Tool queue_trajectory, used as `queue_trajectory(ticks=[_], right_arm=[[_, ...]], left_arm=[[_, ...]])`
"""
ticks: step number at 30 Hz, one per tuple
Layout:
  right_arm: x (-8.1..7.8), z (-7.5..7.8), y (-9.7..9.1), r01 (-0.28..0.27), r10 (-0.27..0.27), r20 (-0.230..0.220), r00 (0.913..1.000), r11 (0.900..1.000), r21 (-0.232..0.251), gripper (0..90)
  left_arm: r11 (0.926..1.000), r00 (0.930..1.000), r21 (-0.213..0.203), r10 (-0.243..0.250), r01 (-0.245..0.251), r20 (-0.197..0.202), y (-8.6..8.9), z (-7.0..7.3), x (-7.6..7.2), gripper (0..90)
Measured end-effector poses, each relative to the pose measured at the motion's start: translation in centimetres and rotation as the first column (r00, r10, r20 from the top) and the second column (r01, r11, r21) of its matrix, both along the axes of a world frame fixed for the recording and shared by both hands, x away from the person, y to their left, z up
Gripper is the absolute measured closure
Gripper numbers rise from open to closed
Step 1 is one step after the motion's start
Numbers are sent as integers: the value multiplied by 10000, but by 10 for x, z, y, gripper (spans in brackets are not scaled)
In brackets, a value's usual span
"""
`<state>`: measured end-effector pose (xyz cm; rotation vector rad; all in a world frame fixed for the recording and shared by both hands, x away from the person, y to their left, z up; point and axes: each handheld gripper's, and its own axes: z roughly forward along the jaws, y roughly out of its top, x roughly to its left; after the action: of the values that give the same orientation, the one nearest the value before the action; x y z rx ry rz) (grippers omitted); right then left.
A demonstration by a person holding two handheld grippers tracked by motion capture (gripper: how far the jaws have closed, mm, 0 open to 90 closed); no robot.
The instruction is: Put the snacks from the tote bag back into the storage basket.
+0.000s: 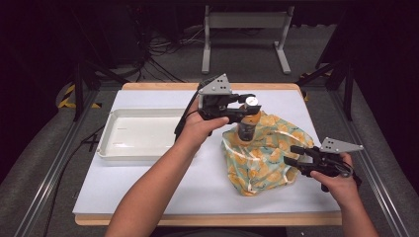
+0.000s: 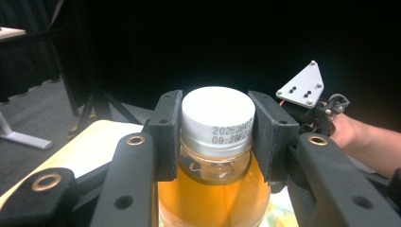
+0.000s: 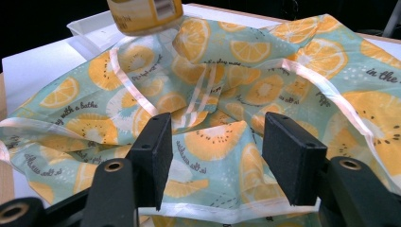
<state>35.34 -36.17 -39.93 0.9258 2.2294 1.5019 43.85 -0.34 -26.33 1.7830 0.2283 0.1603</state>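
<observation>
From my seat, the table's (image 1: pixel 148 192) near-left corner and near edge lie bare. The white tray (image 1: pixel 138 133) blocks the left side, the crumpled fruit-print bag (image 1: pixel 262 153) fills the right half, and the far edge strip stays passable.

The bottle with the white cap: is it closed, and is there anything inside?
Closed and holding liquid. The white cap sits screwed down on the bottle, which shows amber liquid up to its shoulder, gripped by the left hand-held gripper.
</observation>
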Motion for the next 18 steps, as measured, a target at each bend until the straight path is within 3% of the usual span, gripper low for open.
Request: queue_trajectory(ticks=[10, 18], right_arm=[[0, 0, 1, -7, 7, 5, 10000, 10000, -34, 443], [0, 0, 2, -32, 31, 109, 9999, 10000, 12, 449]], left_arm=[[9983, 9983, -125, 575, -576, -104, 48, 0, 3, 581], [9950, 9950, -84, 997, -998, -65, 72, 0, 5, 581]])
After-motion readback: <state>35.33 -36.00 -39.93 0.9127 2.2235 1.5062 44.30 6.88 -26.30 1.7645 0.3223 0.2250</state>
